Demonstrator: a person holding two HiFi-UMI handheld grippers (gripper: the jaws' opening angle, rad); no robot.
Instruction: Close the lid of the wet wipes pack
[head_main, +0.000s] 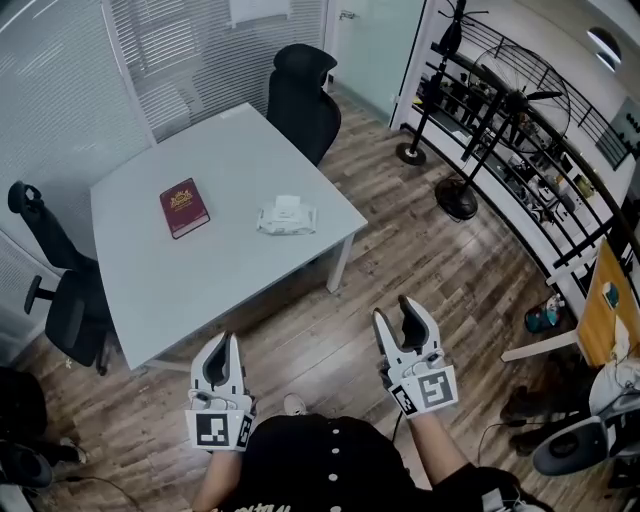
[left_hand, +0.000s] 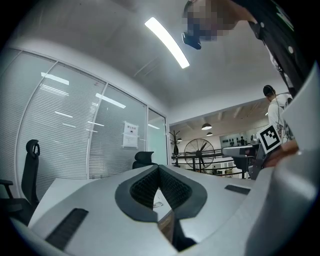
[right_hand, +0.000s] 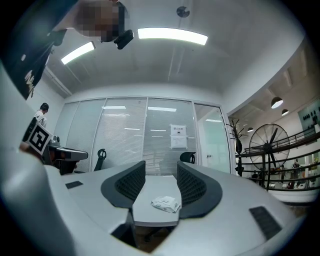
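A large pale table fills the upper left of the head view, well ahead of the person. Low in that view, the left hand-held gripper has its jaws pressed together on nothing, and the right hand-held gripper has its jaws spread and empty. On the table lies a red book. To the book's right, near the table's edge, sits the wet wipes pack (seen far off between the right jaws). Closing it well likely means stepping closer, steadying the pack with one gripper and pressing the flap flat with the other. The pack is too small to tell whether its lid stands open.
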